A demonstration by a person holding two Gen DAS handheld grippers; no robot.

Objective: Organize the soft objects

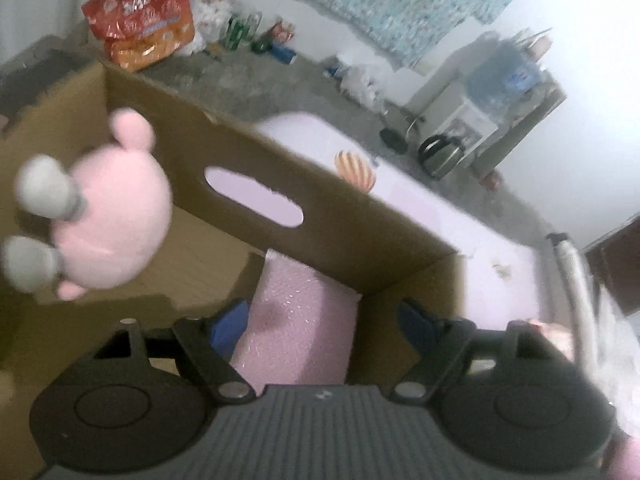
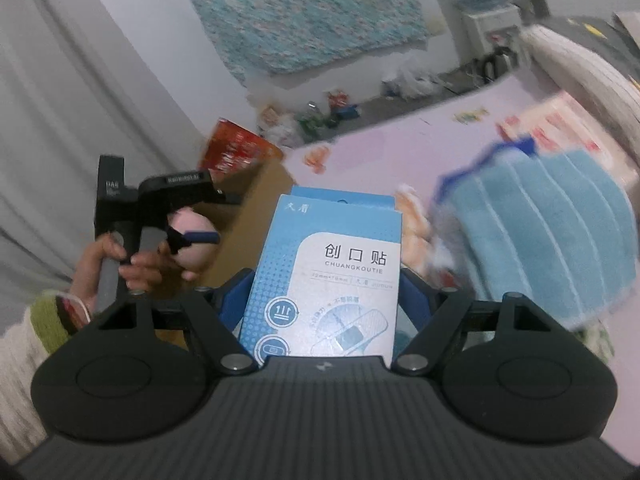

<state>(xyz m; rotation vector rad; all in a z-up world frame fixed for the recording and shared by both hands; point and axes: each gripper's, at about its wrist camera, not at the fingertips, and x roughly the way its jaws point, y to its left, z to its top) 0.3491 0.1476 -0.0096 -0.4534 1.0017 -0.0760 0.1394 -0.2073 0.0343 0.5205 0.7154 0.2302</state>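
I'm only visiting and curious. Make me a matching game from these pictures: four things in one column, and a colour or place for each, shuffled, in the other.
1 plush toy
2 plaster box
3 towel
4 snack bag

A red and orange
B between the fingers of the right gripper
C pink
D blue with pale stripes

Pairs: 1-C, 2-B, 3-D, 4-A

white walls [image 2: 132, 60], grey concrete floor [image 1: 248, 84], teal patterned cloth [image 2: 304, 12] hung on wall, water dispenser [image 1: 472, 112] in corner.
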